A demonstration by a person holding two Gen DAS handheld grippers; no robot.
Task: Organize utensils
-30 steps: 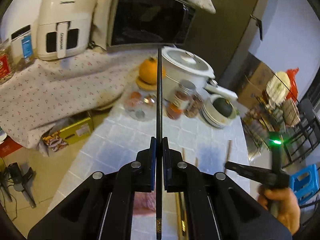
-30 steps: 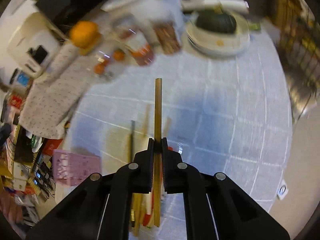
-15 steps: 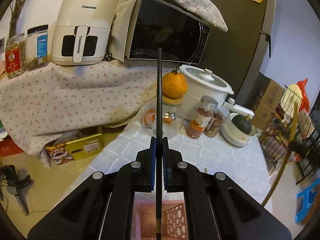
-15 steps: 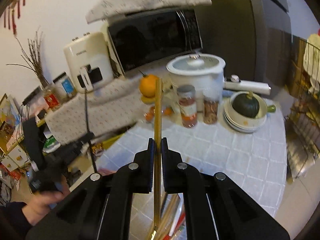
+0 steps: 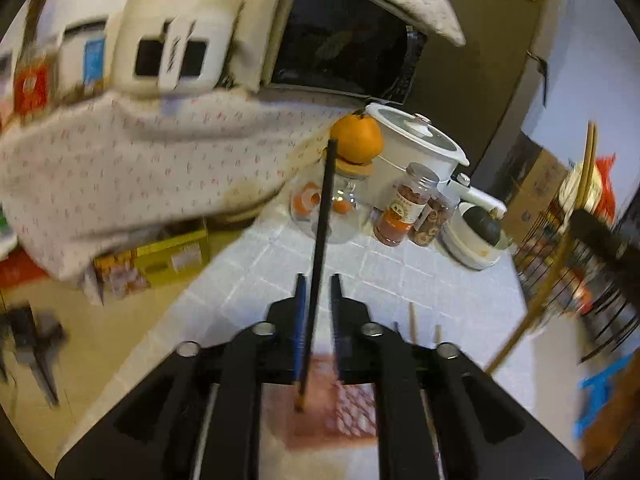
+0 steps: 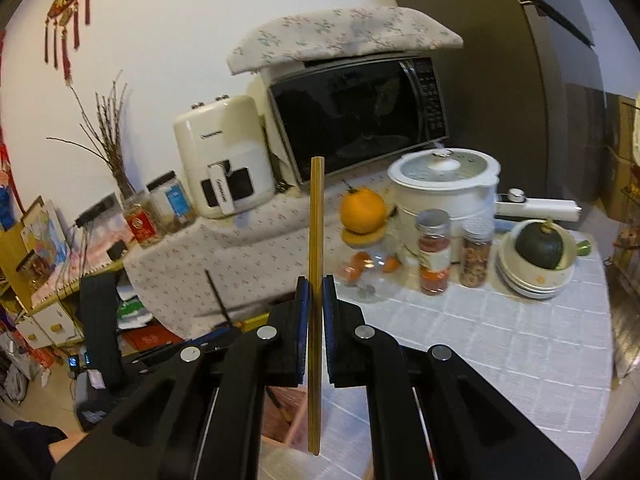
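Note:
My left gripper point(image 5: 318, 280) points down over a pink slotted basket point(image 5: 344, 408) at the table's near edge. Its jaws are opening. A black chopstick point(image 5: 322, 216) stands between them, tilted, leaning by the left pad with a gap on the right. Its lower end hangs over the basket. My right gripper point(image 6: 316, 280) is shut on a pale wooden chopstick point(image 6: 315, 216), held upright above the table. In the right wrist view the black chopstick point(image 6: 216, 294) shows low on the left. The wooden chopstick point(image 5: 560, 248) slants at the right edge of the left wrist view.
Loose chopsticks point(image 5: 413, 322) lie on the white tiled tablecloth point(image 6: 500, 340). Behind stand a glass jar with an orange point(image 6: 362, 210) on top, two spice jars point(image 6: 434, 252), a white cooker pot point(image 6: 444, 192) and stacked bowls holding a dark squash point(image 6: 538, 244). A wire rack point(image 5: 560, 248) is at the right.
The left jaws have parted and the black chopstick has slid down and tilted. The right gripper has risen with the wooden chopstick and turned up from the table toward the appliances.

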